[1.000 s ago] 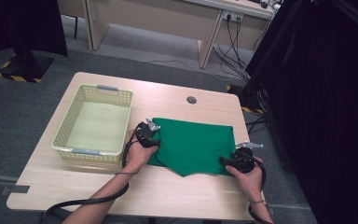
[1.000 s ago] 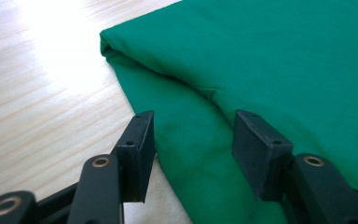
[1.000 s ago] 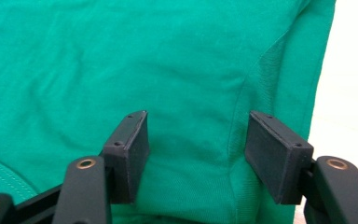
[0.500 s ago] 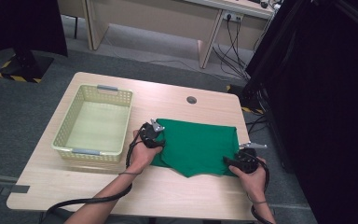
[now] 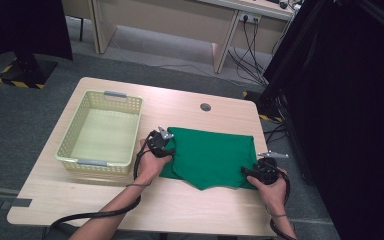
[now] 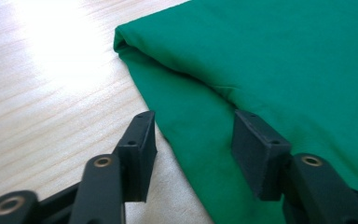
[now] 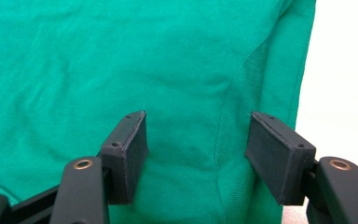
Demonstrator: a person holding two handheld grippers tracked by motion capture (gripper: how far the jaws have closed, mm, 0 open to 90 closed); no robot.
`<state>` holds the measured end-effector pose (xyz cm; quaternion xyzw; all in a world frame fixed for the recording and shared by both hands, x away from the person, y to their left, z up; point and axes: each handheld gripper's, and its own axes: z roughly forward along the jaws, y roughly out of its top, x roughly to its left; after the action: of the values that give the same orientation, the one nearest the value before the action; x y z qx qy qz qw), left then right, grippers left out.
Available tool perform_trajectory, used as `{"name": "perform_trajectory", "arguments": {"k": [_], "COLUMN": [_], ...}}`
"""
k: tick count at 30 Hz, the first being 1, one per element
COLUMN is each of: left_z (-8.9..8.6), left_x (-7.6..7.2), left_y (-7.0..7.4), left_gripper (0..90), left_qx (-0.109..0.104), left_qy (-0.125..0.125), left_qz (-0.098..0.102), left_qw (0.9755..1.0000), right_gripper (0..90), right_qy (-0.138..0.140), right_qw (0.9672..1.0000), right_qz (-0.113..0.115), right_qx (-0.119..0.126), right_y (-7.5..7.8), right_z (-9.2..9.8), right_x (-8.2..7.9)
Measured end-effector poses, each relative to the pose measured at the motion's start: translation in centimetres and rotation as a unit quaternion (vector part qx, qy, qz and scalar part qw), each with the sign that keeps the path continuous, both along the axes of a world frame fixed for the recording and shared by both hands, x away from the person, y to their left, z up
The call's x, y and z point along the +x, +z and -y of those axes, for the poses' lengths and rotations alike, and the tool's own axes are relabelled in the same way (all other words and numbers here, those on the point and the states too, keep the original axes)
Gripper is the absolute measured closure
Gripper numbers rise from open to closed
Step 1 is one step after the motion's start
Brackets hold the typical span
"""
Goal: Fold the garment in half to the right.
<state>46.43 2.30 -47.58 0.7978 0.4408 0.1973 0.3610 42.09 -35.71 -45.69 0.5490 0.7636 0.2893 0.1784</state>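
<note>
Here a folded green garment [image 5: 212, 156] is being prepared for a grasp on the wooden table [image 5: 190, 210]. The left gripper [image 6: 193, 140] has just been closing a little, yet its jaws stand apart with the garment's edge between them. The right gripper [image 7: 198, 149] is also released, its jaws hanging over the cloth near a seam. Next, probably, both must be lowered and clenched on the fabric.

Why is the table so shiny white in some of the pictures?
Glare: in the left gripper view, light bounces off the wooden table and washes out its grain beside the green cloth; in the right gripper view the table strip is bleached nearly white; in the high view the tabletop looks evenly lit.
</note>
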Motion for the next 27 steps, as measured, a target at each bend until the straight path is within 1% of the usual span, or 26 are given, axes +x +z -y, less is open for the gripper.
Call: {"name": "perform_trajectory", "arguments": {"k": [2, 5, 9, 12, 14, 19, 21, 24, 27], "left_z": [0.0, 0.0, 0.1, 0.3, 0.4, 0.3, 0.4, 0.6, 0.6], "left_x": [0.0, -0.1, -0.2, -0.4, -0.4, -0.2, -0.3, -0.6, -0.8], "left_y": [-0.1, -0.1, -0.2, -0.3, -0.3, -0.3, 0.0, 0.7, 1.3], "left_gripper": [57.2, 61.1, 73.2, 81.9, 85.9, 87.5, 87.5, 87.5, 87.5], "left_qx": [-0.011, -0.019, -0.036, -0.041, -0.044, -0.049, -0.052, -0.06, -0.064], "left_qy": [-0.001, 0.004, 0.005, 0.001, 0.0, -0.007, -0.009, -0.016, -0.019], "left_qz": [-0.004, -0.004, -0.007, -0.007, -0.008, -0.013, -0.007, 0.005, 0.012], "left_qw": [0.9999, 0.9998, 0.9993, 0.9991, 0.999, 0.9987, 0.9986, 0.9981, 0.9977], "right_gripper": [38.2, 38.0, 37.9, 37.7, 37.7, 37.6, 37.5, 37.3, 37.1], "right_qy": [0.002, 0.001, 0.002, 0.002, 0.001, -0.001, -0.005, -0.013, -0.017], "right_qw": [1.0, 1.0, 1.0, 1.0, 0.9999, 0.9999, 0.9999, 0.9997, 0.9997], "right_qz": [0.001, 0.001, 0.001, -0.002, -0.003, 0.0, 0.003, 0.007, 0.003], "right_qx": [0.0, 0.004, 0.006, 0.009, 0.011, 0.013, 0.015, 0.017, 0.014], "right_y": [0.1, 0.1, 0.0, -0.1, -0.2, 0.1, 0.3, 0.5, 0.4], "right_z": [0.0, 0.1, 0.1, 0.1, 0.2, 0.4, 0.5, 0.8, 1.0], "right_x": [0.0, 0.0, 0.0, 0.0, 0.1, 0.2, 0.3, 0.3, 0.5]}}
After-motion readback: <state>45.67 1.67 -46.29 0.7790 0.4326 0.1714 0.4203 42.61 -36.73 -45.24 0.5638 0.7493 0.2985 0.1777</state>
